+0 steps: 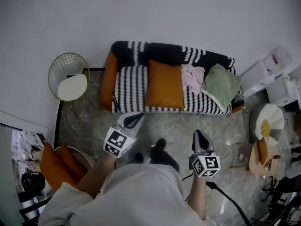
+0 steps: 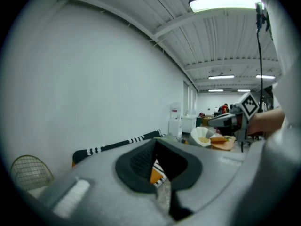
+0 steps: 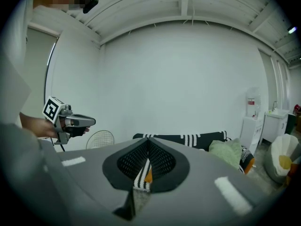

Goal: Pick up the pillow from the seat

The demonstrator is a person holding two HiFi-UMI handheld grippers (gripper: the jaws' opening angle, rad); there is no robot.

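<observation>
Finds pillow [image 1: 164, 84] on sofa seat [image 1: 129, 92], just left of pink cloth [image 1: 193, 76]; judges it light, soft, best pinched deep at a near corner; records left gripper [image 1: 135, 118] and right gripper [image 1: 198, 134] both closed, empty, well apart from it.

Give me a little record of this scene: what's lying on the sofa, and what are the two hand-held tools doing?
Sofa: black-and-white striped sofa against the white wall
On seat, left to right: orange rectangular pillow, pink crumpled cloth, green soft cushion
Left gripper: fingers together, empty, pointing toward the sofa
Right gripper: fingers together, empty, pointing toward the sofa
Pillow: not yet picked up
</observation>
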